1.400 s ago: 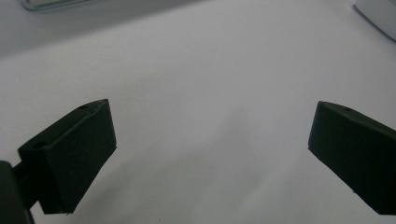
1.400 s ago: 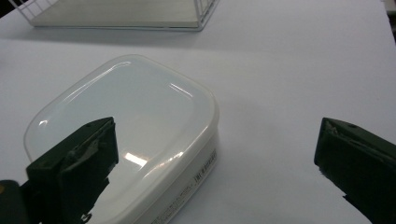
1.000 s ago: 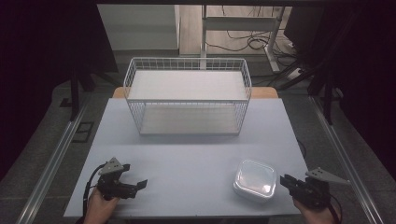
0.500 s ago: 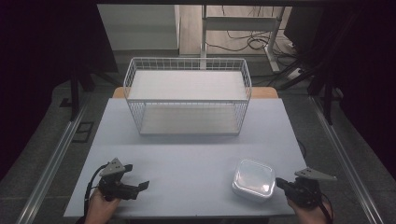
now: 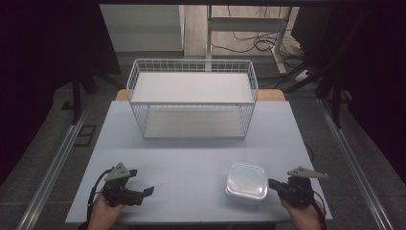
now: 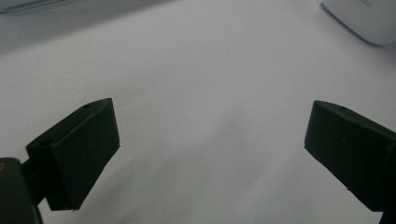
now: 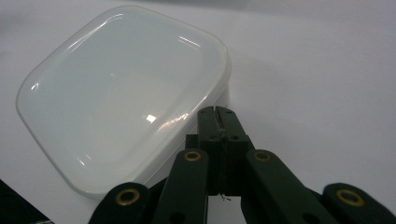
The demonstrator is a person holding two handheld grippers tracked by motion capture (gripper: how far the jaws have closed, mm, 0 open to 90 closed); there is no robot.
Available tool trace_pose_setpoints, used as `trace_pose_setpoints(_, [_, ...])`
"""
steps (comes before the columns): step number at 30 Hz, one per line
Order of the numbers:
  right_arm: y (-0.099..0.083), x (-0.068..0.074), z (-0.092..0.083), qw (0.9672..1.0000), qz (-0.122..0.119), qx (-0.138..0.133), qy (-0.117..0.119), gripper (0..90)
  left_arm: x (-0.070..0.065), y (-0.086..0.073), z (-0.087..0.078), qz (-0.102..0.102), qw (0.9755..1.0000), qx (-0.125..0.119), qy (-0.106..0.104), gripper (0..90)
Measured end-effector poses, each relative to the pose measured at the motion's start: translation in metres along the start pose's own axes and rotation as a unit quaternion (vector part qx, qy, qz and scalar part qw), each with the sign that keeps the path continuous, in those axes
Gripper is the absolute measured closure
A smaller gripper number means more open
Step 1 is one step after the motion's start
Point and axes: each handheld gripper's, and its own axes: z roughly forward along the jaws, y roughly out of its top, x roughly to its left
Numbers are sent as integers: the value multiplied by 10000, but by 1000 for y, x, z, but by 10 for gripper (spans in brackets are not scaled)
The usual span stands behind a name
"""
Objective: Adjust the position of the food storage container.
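Note:
A white rounded-square lidded container [image 5: 246, 180] lies on the table at the front right; it appears large in the right gripper view [image 7: 126, 93], and its corner shows at the top right of the left gripper view [image 6: 369, 18]. My right gripper [image 5: 274, 184] is shut, its tips [image 7: 215, 112] right at the container's near edge with nothing between the jaws. At the front left my left gripper [image 5: 143, 192] stands open [image 6: 210, 140] over bare table, its jaws wide apart and empty.
A white wire basket [image 5: 191, 98] with a white floor stands at the middle back of the table [image 5: 191, 153]. Metal rails run along both sides. Cables and a stand's legs lie on the floor beyond.
My right gripper has moved left, up to the container's edge. The left gripper has barely shifted.

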Motion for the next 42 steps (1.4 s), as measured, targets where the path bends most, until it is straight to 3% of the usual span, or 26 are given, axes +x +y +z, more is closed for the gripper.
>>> trace_pose_setpoints(14, [14,32,30,9982,-258,107,540,900,0,0,1,-26,10000,37,43,29])
trace_pose_setpoints(17, [19,42,41,9967,-373,127,709,899,0,0,1,-27,10000,46,50,29])
trace_pose_setpoints(30, [38,72,68,9919,-729,234,1017,899,0,0,1,-34,9999,48,85,32])
trace_pose_setpoints(39, [43,84,75,9899,-900,243,1064,897,0,0,1,-21,10000,59,68,33])
trace_pose_setpoints(42, [43,80,71,9907,-1040,92,871,854,0,0,1,-15,10000,55,44,37])
